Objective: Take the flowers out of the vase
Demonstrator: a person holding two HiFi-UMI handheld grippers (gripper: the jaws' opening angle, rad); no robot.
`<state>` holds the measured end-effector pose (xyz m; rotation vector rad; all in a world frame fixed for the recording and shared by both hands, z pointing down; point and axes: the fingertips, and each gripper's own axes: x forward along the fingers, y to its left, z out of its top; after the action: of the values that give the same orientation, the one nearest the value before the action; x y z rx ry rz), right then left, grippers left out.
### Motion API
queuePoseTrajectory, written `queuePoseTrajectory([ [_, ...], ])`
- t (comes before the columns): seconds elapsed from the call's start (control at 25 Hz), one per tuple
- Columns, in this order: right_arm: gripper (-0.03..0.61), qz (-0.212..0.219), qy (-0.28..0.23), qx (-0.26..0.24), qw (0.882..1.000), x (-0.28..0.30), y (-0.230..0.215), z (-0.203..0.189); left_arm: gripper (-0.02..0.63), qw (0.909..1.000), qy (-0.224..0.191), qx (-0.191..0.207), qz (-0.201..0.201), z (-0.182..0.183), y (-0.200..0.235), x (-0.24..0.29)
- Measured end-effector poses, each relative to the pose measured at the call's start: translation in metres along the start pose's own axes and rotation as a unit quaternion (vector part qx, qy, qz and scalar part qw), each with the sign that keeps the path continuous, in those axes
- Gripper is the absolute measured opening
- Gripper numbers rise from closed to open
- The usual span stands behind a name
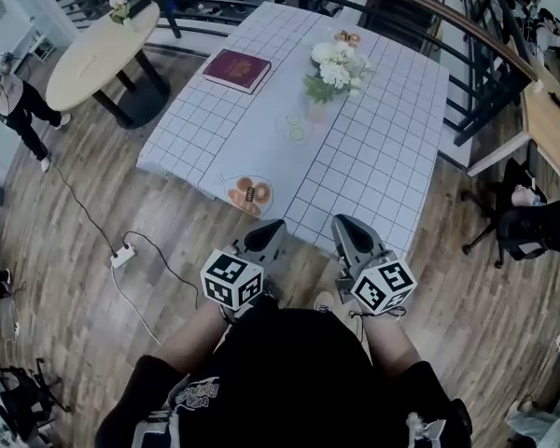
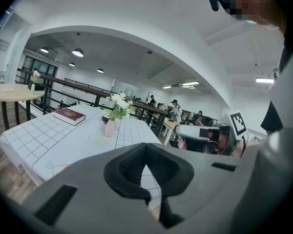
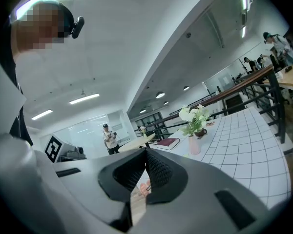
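Observation:
White flowers (image 1: 336, 66) stand upright in a small pink vase (image 1: 315, 110) near the middle of the white grid-cloth table (image 1: 373, 157). The left gripper view shows the flowers (image 2: 119, 104) and vase (image 2: 109, 128) far off, and so does the right gripper view, with flowers (image 3: 194, 116) and vase (image 3: 194, 144). My left gripper (image 1: 269, 231) and right gripper (image 1: 347, 229) hover side by side just short of the table's near edge, well away from the vase. Both are shut with nothing held, the left gripper (image 2: 146, 149) and right gripper (image 3: 146, 154) showing jaws closed together.
On the cloth lie a dark red book (image 1: 236, 69), a plate of pastries (image 1: 249, 194) at the near edge, green slices (image 1: 294, 125) by the vase and a small dish (image 1: 347, 37) behind. A round wooden table (image 1: 98, 49), a railing (image 1: 467, 26), a person (image 1: 14, 101) and a floor power strip (image 1: 123, 255) surround it.

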<state>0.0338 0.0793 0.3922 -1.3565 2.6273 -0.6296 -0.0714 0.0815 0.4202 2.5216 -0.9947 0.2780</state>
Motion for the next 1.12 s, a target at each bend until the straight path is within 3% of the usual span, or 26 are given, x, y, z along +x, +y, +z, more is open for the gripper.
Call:
queuePoseTrajectory([
  [0.68, 0.021, -0.077, -0.018, 0.003, 0.997, 0.092, 0.025, -0.017, 0.006, 0.9973, 0.02, 0.015, -0.069, 0.017, 0.103, -0.013],
  [1.12, 0.021, -0.103, -0.019, 0.0, 0.995, 0.102, 0.021, -0.015, 0.006, 0.9957, 0.022, 0.022, -0.087, 0.027, 0.115, -0.005],
])
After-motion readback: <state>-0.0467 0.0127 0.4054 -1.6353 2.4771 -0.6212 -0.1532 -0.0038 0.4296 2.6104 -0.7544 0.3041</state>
